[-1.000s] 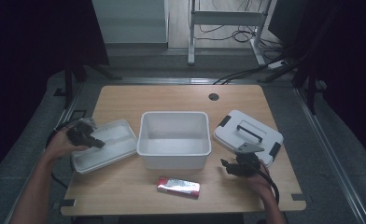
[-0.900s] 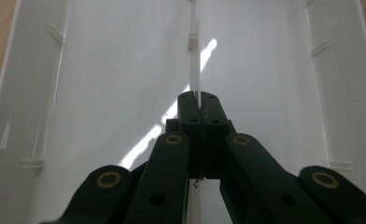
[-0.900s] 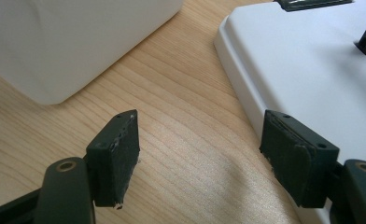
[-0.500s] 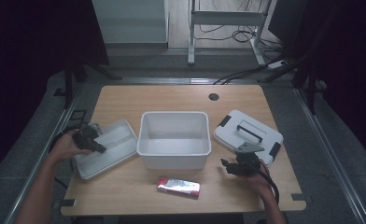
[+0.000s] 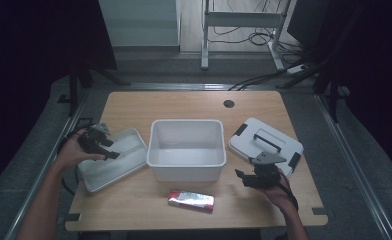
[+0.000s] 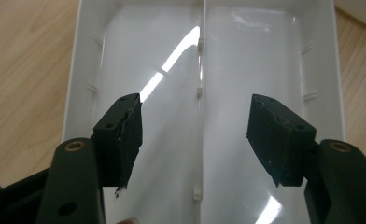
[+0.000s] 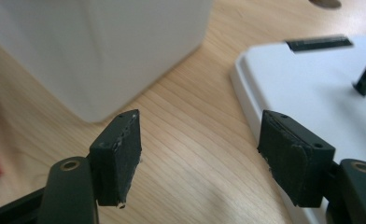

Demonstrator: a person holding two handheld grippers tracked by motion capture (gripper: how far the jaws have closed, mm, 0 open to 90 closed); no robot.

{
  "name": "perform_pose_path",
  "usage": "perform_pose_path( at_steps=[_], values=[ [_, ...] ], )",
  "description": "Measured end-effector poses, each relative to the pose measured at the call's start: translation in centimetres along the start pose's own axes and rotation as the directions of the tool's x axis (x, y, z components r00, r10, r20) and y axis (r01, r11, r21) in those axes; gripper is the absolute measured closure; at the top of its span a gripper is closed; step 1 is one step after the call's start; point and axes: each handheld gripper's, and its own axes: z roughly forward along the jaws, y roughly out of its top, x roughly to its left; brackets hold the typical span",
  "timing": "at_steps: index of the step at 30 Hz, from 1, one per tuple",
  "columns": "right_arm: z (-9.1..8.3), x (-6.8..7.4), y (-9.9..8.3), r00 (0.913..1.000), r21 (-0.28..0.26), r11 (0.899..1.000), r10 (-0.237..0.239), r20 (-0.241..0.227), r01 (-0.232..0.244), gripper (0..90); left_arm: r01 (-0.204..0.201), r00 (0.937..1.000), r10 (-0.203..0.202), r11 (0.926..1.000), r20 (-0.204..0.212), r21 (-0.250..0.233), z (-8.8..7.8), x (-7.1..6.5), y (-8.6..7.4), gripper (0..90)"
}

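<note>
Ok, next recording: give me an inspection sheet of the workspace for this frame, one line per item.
Surface: light wooden table with a round cable hole near the far edge.
Job's things: deep white plastic bin at centre; shallow white divided tray to its left; white lid with black handle and clips to its right; red and silver packet at the near edge.
Clutter: nothing seen.
Grippers: left gripper open over the tray, holding nothing; right gripper open over bare wood between the bin and the lid.
Cables: one trails from each gripper; loose cables on the floor beyond the table.
Surroundings: dark room, metal stand behind the table.
</note>
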Motion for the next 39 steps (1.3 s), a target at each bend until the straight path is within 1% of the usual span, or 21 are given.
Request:
perform_pose_path(
  at_steps=[4, 6, 8, 11, 15, 17, 19, 20, 25, 27, 30, 31, 34, 37, 39],
  values=[
    [-0.5, 1.1, 0.9, 0.9991, -0.003, 1.0, -0.029, -0.032, 0.029, 30.9, -0.013, 0.9999, 0.013, 0.9999, -0.005, -0.005, -0.3, -0.2, 0.3, 34.3],
    [-0.6, 1.7, 1.2, 0.9969, 0.006, 0.998, -0.062, -0.049, 0.063, 30.8, -0.018, 0.9998, 0.018, 0.9998, -0.009, 0.001, -0.3, -0.4, 0.4, 33.3],
    [-1.0, 2.3, 1.6, 0.9946, 0.009, 0.996, -0.086, -0.059, 0.086, 30.8, -0.024, 0.9996, 0.024, 0.9997, -0.017, 0.009, -0.4, -0.4, 0.5, 32.8],
    [-1.6, 3.0, 2.2, 0.9914, -0.007, 0.996, -0.093, -0.092, 0.092, 30.9, -0.023, 0.9994, 0.023, 0.9997, -0.025, 0.004, -0.6, -0.4, 0.8, 32.3],
    [-2.0, 4.2, 2.8, 0.9839, -0.001, 0.993, -0.116, -0.135, 0.117, 31.1, -0.026, 0.999, 0.025, 0.9996, -0.037, -0.011, -1.0, -0.5, 1.4, 31.4],
    [-1.9, 4.9, 3.0, 0.9792, 0.009, 0.991, -0.13, -0.156, 0.133, 31.2, -0.03, 0.9989, 0.029, 0.9993, -0.037, -0.022, -1.1, -0.6, 1.8, 31.5],
    [-1.6, 5.5, 3.2, 0.9747, 0.024, 0.988, -0.144, -0.171, 0.15, 31.4, -0.042, 0.9985, 0.041, 0.9989, -0.037, -0.02, -1.1, -0.5, 2.2, 31.4],
    [-1.5, 5.8, 3.3, 0.9726, 0.029, 0.987, -0.149, -0.179, 0.156, 31.5, -0.04, 0.9986, 0.039, 0.999, -0.034, -0.022, -1.2, -0.6, 2.4, 31.4],
    [-0.5, 7.5, 3.4, 0.9574, 0.065, 0.979, -0.174, -0.231, 0.193, 31.9, -0.064, 0.9975, 0.063, 0.9978, -0.033, -0.018, -1.0, -0.6, 3.1, 31.4],
    [0.0, 8.1, 3.5, 0.9503, 0.08, 0.974, -0.186, -0.25, 0.211, 32.1, -0.064, 0.9975, 0.064, 0.9976, -0.03, -0.024, -1.0, -0.8, 3.2, 31.4],
    [0.6, 9.1, 3.8, 0.9366, 0.094, 0.968, -0.199, -0.289, 0.234, 32.4, -0.076, 0.9967, 0.075, 0.9969, -0.031, -0.019, -1.0, -1.0, 3.1, 31.4],
    [0.8, 9.5, 3.9, 0.9333, 0.102, 0.965, -0.202, -0.297, 0.241, 32.5, -0.06, 0.9977, 0.059, 0.9978, -0.032, -0.028, -1.0, -1.1, 3.0, 31.4],
    [1.6, 10.2, 4.0, 0.9192, 0.123, 0.955, -0.219, -0.327, 0.271, 32.8, -0.064, 0.9973, 0.064, 0.9977, -0.038, -0.02, -1.0, -1.1, 2.8, 31.7],
    [2.4, 10.8, 3.9, 0.9071, 0.146, 0.945, -0.226, -0.355, 0.292, 32.9, -0.058, 0.9975, 0.057, 0.9982, -0.042, -0.018, -0.9, -1.0, 2.6, 31.9],
    [3.1, 11.2, 3.8, 0.9, 0.165, 0.938, -0.228, -0.371, 0.306, 33.0, -0.063, 0.9972, 0.062, 0.998, -0.041, -0.005, -0.8, -0.9, 2.5, 32.0]
  ],
)
